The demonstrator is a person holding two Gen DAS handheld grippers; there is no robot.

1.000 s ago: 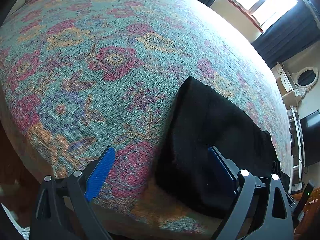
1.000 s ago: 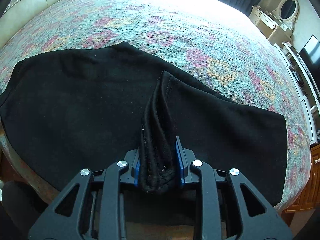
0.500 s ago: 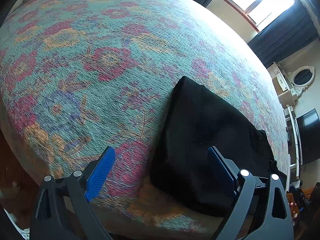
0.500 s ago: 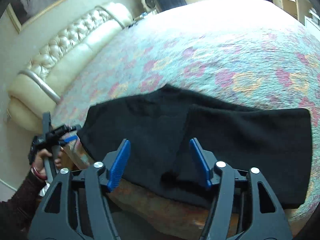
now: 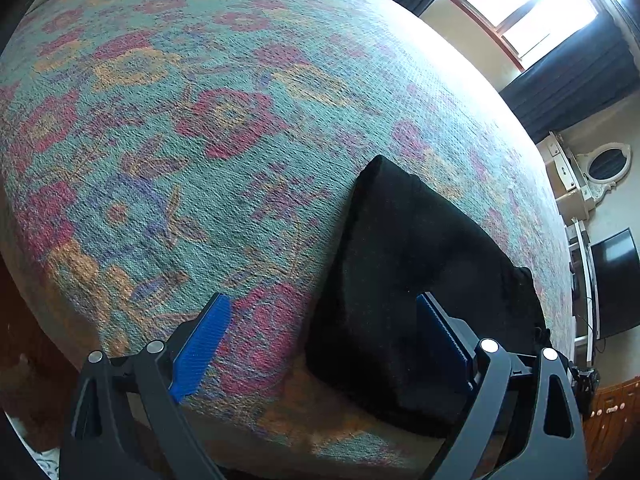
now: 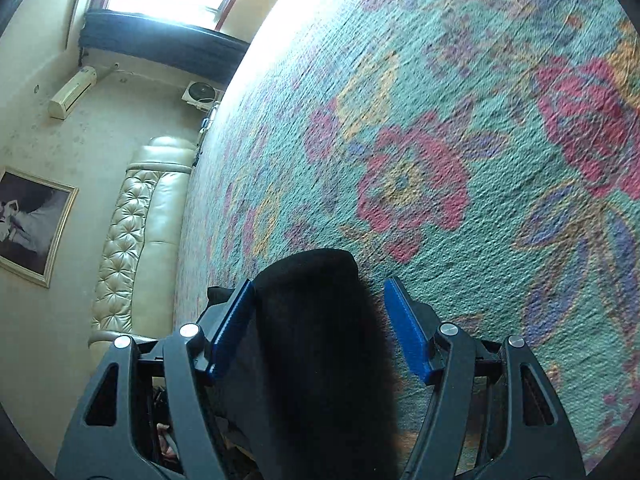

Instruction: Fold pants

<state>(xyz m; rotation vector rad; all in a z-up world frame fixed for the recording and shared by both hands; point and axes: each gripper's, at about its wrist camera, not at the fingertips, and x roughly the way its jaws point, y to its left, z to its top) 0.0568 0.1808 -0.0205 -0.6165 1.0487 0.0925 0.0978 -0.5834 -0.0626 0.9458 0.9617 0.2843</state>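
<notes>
Floral bedspread (image 5: pixel 200 128) carries black pants (image 5: pixel 420 280), folded; left gripper (image 5: pixel 320 344) and right gripper (image 6: pixel 316 328) both spread, next fold pending.

Nothing readable is showing up anywhere here. No labels, brands or numbers are turning up on anything near the bedspread (image 5: pixel 240 120).

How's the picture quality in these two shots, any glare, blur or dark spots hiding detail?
Left wrist view: the window is blown out, and its glare whitens the far edge of the bedspread; the black pants show almost no fabric detail. Right wrist view: the bedspread is slightly smeared, the window glares white, and strong fisheye bending curves the headboard.
</notes>
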